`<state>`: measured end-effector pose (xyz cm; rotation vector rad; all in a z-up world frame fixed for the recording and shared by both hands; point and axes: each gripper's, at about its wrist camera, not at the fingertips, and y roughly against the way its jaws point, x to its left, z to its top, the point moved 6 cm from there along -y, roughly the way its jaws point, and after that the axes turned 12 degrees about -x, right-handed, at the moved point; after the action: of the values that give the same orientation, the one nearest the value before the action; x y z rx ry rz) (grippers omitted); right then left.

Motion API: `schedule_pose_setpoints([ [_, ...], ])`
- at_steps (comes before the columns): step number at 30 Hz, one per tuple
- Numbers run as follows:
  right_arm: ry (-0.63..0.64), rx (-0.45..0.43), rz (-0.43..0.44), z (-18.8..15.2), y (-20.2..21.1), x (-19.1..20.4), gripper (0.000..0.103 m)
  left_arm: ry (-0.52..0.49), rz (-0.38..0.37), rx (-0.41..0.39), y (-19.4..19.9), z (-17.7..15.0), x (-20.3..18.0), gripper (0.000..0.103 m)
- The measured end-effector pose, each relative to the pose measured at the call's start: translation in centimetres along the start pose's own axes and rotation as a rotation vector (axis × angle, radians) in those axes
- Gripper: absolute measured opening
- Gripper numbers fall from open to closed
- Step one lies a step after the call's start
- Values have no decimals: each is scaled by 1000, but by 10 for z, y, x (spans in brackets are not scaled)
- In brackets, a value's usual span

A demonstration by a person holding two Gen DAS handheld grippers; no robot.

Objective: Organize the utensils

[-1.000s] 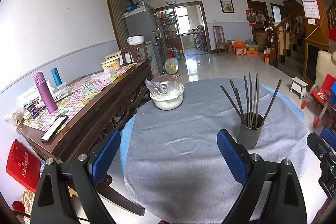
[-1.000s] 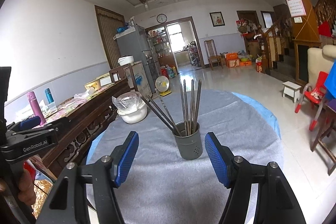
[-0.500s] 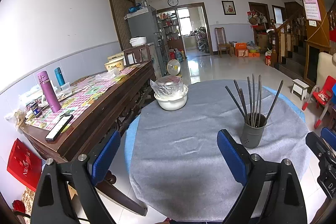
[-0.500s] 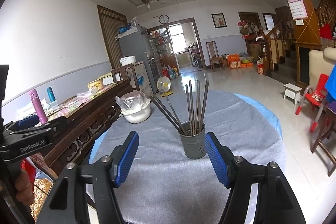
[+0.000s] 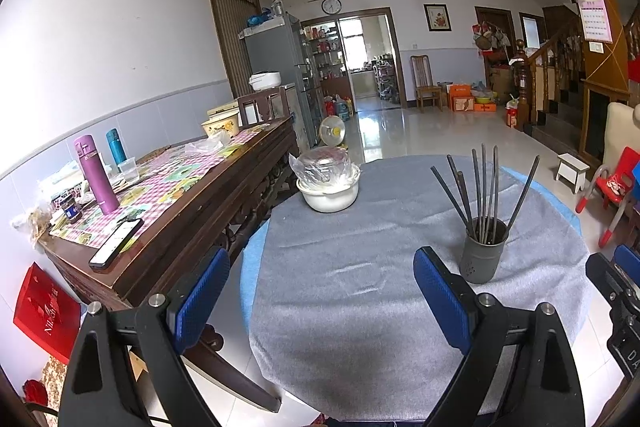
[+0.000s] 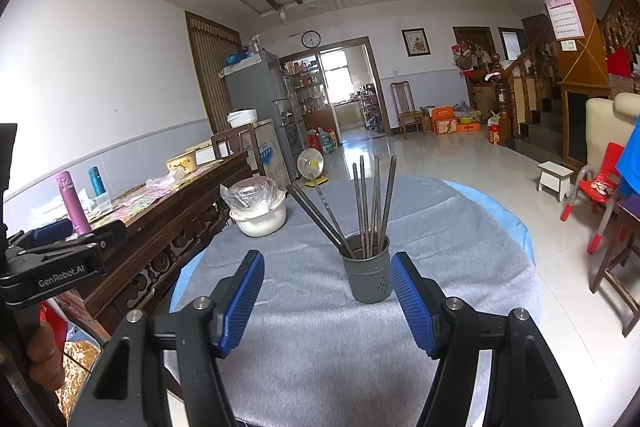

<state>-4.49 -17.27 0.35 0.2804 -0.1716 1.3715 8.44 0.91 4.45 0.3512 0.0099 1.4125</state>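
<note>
Blue-padded fingers (image 6: 414,301) of the right gripper (image 6: 326,301) spread wide, nothing between them; left gripper (image 5: 320,291) also wide apart, holding nothing, both low over the near edge of the grey cloth table (image 6: 304,347).

Just past the right gripper's fingertips, nearer its right finger: one grey holder cup (image 6: 369,275), upright on the cloth. From the left gripper it sits beyond and outside its right finger.

Chopsticks (image 6: 370,203) all stand in the cup, tips up, fanned; none lie loose on the cloth that I can see. So the utensils already sit gathered in the holder. This fits either a finished tidy or a set-up with sticks about to be handled, can't say which.

Count: about eight dark sticks, maybe nine, overlap makes it unsure. One cup. Two grippers.

If a stick is gripped: judgement is to close on a single shaft high above the rim, where they splay apart, and lift straight so the light cup does not tip.

Further beyond the left fingers: one white bowl (image 5: 329,189) covered with plastic film.
</note>
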Motion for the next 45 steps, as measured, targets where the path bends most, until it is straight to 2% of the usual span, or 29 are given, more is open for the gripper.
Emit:
schedule_pose_setpoints([
  [45, 16, -14, 1, 9, 5, 7, 70, 5, -2, -2, 1, -2, 4, 93],
])
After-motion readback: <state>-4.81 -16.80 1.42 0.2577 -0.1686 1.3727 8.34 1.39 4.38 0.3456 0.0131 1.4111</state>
